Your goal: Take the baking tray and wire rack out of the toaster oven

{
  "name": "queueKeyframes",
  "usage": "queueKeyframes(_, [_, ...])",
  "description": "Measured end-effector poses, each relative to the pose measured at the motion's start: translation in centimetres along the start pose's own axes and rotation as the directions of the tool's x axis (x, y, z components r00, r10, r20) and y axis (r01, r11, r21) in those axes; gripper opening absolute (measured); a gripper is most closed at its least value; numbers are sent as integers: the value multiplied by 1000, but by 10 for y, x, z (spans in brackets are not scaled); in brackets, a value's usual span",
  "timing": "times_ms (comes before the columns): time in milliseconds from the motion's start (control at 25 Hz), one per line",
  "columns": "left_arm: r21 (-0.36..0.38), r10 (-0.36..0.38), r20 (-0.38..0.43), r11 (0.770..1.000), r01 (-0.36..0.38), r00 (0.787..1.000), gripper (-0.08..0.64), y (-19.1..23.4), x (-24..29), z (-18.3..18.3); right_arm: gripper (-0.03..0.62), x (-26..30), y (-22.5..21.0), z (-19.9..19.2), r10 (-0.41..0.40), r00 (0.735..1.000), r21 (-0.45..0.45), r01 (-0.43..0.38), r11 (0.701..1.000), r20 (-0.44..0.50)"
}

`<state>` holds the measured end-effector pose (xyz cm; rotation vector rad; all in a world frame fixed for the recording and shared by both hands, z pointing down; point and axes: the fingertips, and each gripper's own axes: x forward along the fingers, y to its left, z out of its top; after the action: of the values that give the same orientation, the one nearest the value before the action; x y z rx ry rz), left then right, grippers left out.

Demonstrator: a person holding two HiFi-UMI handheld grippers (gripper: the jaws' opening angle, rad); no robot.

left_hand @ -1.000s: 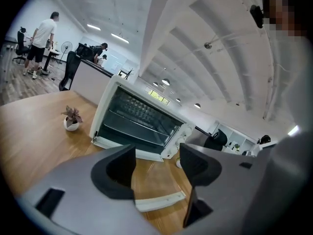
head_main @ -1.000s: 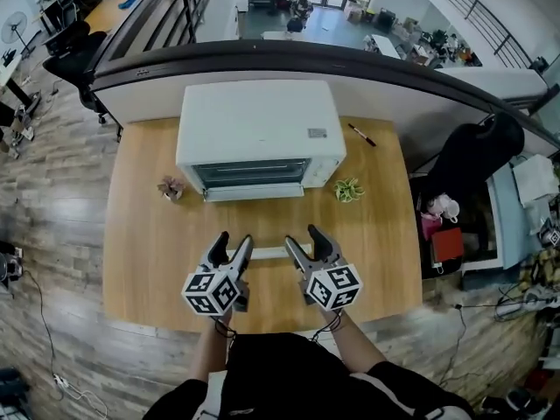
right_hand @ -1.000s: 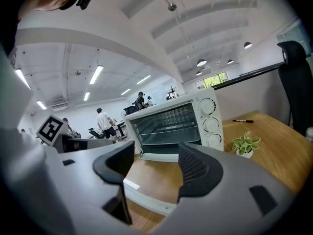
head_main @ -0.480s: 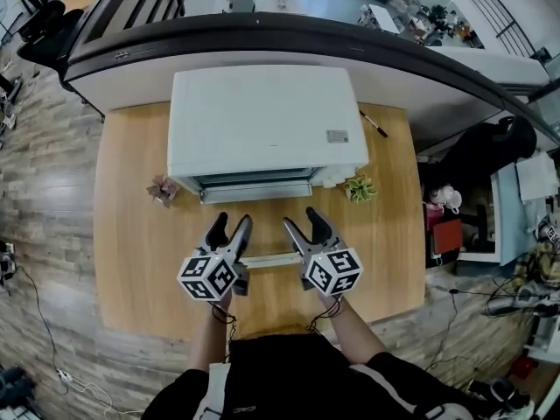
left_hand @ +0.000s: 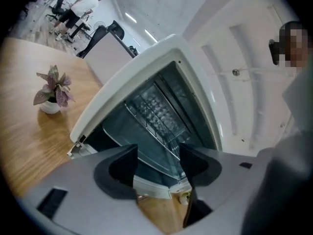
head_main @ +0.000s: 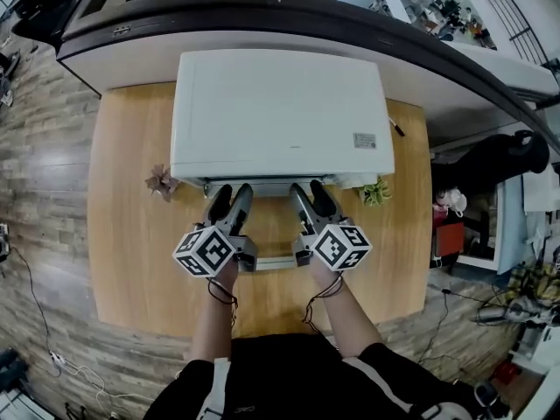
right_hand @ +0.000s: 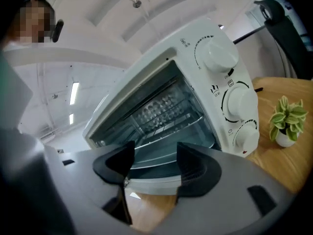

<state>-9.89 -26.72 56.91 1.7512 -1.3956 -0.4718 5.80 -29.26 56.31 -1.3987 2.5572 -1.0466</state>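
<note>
Hovering over the dropped door [head_main: 273, 262], my left gripper [head_main: 231, 195] and right gripper [head_main: 308, 191] reach the toaster oven [head_main: 280, 112] mouth, jaws wide apart, empty. The wire rack [right_hand: 191, 123] sits inside, the baking tray [right_hand: 164, 147] seemingly beneath it. Open tabletop [head_main: 131, 234] flanks the door. Both grippers have come forward from mid-tabletop since a second ago.

Wooden table [head_main: 122, 234]; on it a white toaster oven [head_main: 280, 112], a reddish potted plant [head_main: 160, 182], a green potted plant [head_main: 378, 192], a pen [head_main: 398, 129]
</note>
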Motion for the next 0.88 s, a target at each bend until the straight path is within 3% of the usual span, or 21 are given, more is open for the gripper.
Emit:
queueKeyframes(280, [-113,-20,59,993,26,998,264,13,28,16,254,24,-27,19,-60,997,118,52,992,57])
queueKeyframes(440, [-151,-8,65,988,18,998,264,24,38,21,253,34,-32,19,-58,995,223,40,974,76])
queueKeyframes(760, [-189,4,92,982,14,996,263,33,52,42,236,55,-35,28,-67,993,276,38,960,96])
queueKeyframes(880, [-217,-25,118,975,51,993,261,26,58,52,229,61,-35,33,-69,991,300,33,953,112])
